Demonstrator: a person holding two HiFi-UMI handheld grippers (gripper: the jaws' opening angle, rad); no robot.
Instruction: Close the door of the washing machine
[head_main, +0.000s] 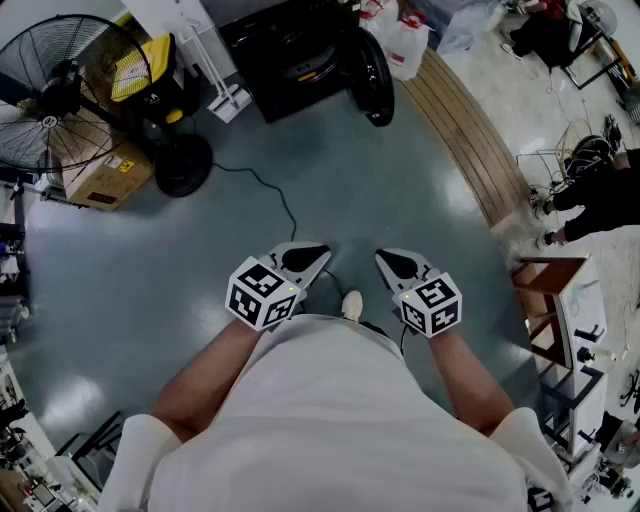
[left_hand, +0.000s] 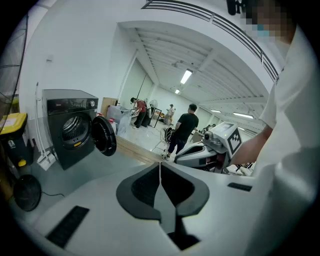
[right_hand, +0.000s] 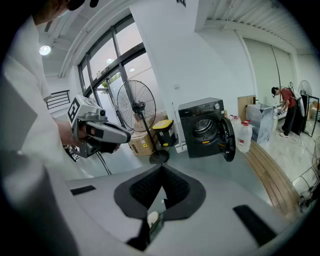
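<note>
The dark grey washing machine (head_main: 290, 50) stands at the far side of the floor, its round door (head_main: 372, 70) swung open to the right. In the left gripper view the washing machine (left_hand: 70, 125) is far off at the left with the door (left_hand: 104, 135) ajar. In the right gripper view the washing machine (right_hand: 202, 127) and its door (right_hand: 228, 139) stand well ahead. My left gripper (head_main: 320, 253) and right gripper (head_main: 385, 259) hang side by side close to the person's body, both shut and holding nothing, far from the machine. The jaw tips meet in both gripper views: left gripper (left_hand: 160, 166), right gripper (right_hand: 161, 168).
A large standing fan (head_main: 60, 90), a cardboard box (head_main: 100, 170) and a yellow-lidded bin (head_main: 145, 75) stand left of the machine. A black cable (head_main: 270, 195) runs across the grey floor. A wooden strip (head_main: 470, 140) curves along the right, with a brown stool (head_main: 548, 300). People (left_hand: 186, 127) stand far back.
</note>
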